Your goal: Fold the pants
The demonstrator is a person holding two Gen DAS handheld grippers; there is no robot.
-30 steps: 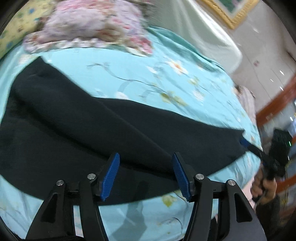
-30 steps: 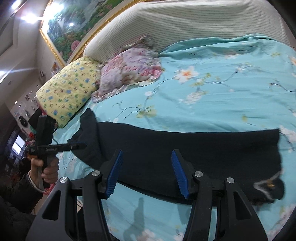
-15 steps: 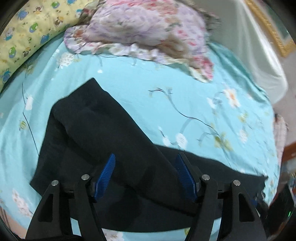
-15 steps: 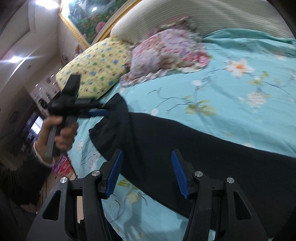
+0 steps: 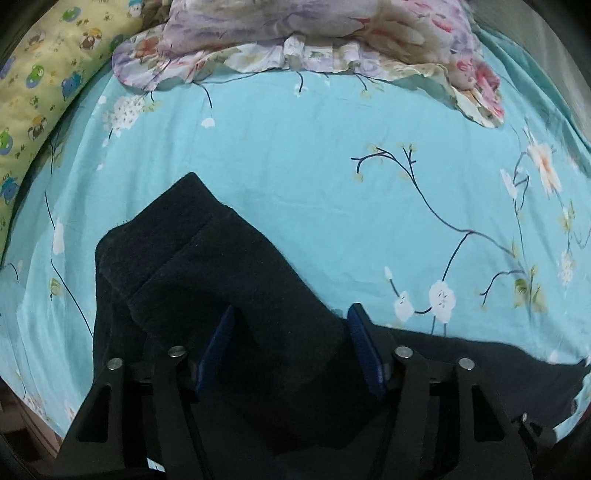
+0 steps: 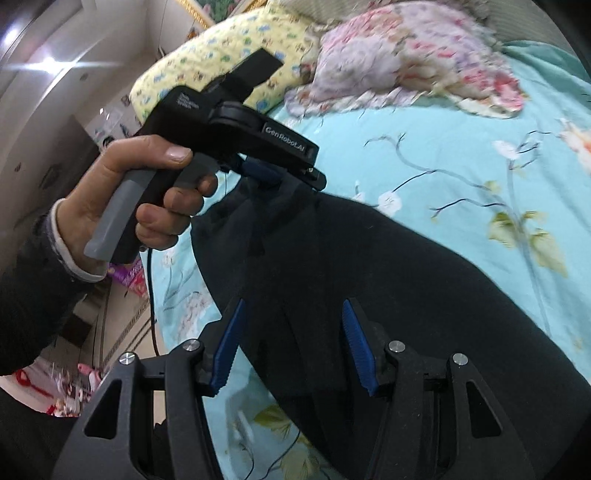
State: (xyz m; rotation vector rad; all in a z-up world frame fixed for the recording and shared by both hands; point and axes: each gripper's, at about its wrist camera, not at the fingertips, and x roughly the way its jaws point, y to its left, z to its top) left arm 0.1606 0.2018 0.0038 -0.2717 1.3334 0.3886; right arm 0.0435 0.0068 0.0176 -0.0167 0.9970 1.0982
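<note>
Black pants (image 5: 236, 280) lie folded lengthwise on the turquoise floral bedsheet (image 5: 332, 177); their near end fills the lower left wrist view. My left gripper (image 5: 291, 343) is open, its blue pads just above the pants, nothing between them. In the right wrist view the pants (image 6: 388, 280) run from centre to lower right. My right gripper (image 6: 291, 343) is open over them and empty. The left gripper (image 6: 280, 173), held by a hand, hovers at the pants' far end.
A floral pink pillow (image 5: 314, 33) and a yellow patterned pillow (image 5: 40, 74) lie at the head of the bed. The bed's edge (image 6: 162, 295) drops to the floor at the left of the right wrist view.
Both grippers swung toward the pillow-side end of the pants. The left gripper moved closer over that end. The right gripper came much nearer to the left hand.
</note>
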